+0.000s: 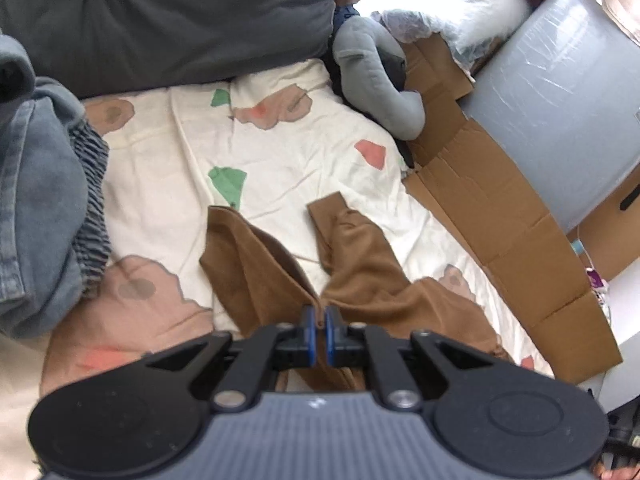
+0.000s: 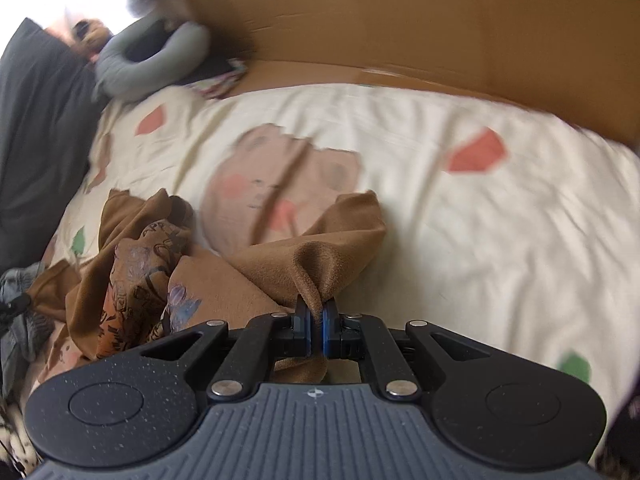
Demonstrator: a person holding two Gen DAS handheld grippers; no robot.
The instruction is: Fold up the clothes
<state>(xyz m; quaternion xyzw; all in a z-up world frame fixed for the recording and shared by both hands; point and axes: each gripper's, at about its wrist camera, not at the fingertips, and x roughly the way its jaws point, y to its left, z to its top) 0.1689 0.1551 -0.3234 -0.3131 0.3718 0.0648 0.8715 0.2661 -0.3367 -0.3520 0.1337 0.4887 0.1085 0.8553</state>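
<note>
A brown shirt (image 1: 360,272) lies crumpled on a cream bedsheet (image 1: 280,152) with pink, green and red shapes. In the left wrist view my left gripper (image 1: 319,322) is shut on a pinched fold of the brown cloth, and two sleeve-like ends stretch away from it. My right gripper (image 2: 315,316) is shut on another fold of the same brown shirt (image 2: 320,248), whose printed front bunches up to its left. The sheet (image 2: 480,240) spreads beyond it.
A blue-grey denim pile (image 1: 36,208) lies at the left, with a dark grey pillow (image 1: 168,20) behind. A grey plush toy (image 1: 372,76) and flattened cardboard (image 1: 500,216) line the bed's right side. The cardboard (image 2: 440,28) also runs along the far edge in the right wrist view.
</note>
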